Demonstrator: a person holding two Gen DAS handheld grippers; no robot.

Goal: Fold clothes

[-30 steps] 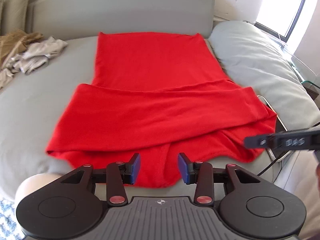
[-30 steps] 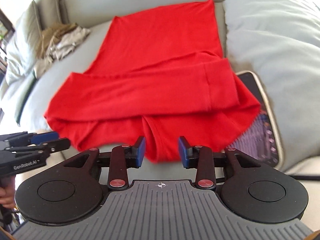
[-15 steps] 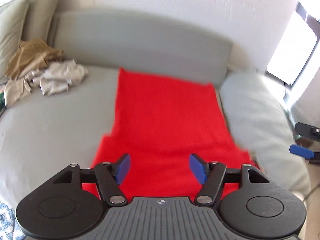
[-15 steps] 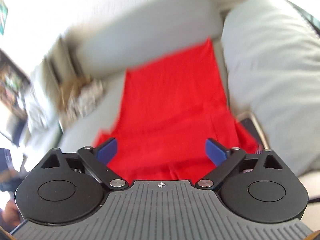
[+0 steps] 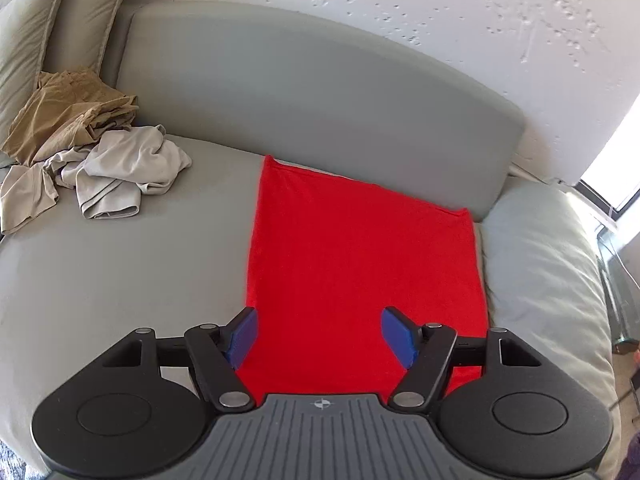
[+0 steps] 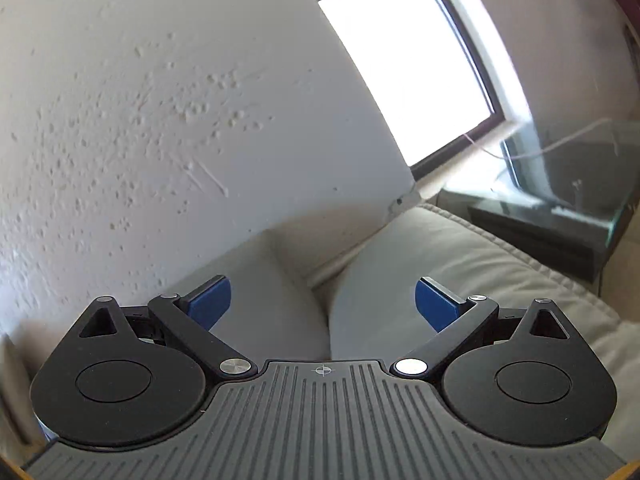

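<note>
The left gripper has its two blue pads spread wide apart with nothing between them; it hovers over the near part of a red garment, which fills the gap between the fingers. The garment lies flat on a grey sofa seat and runs from the gripper toward 12 o'clock, where its far edge meets the sofa backrest. Its left edge is straight and its far right corner sits at about 1 o'clock, touching the base of the backrest. At 3 o'clock, just beside the garment's right edge, lies a pale grey cushion. At 10 o'clock, well apart from the garment, a crumpled beige cloth sits on the seat, with a tan cloth bunched behind it against upright cushions in the corner. A textured white wall rises behind the backrest.

The right gripper is also spread wide, its blue pads holding nothing. It points up and away from the garment, which does not appear in this view. Between the fingers show the seam where the sofa backrest meets a pale cushion. The wall fills 10 to 12 o'clock, a bright window is at 1 o'clock, and a glass-topped side table stands at 2 o'clock.
</note>
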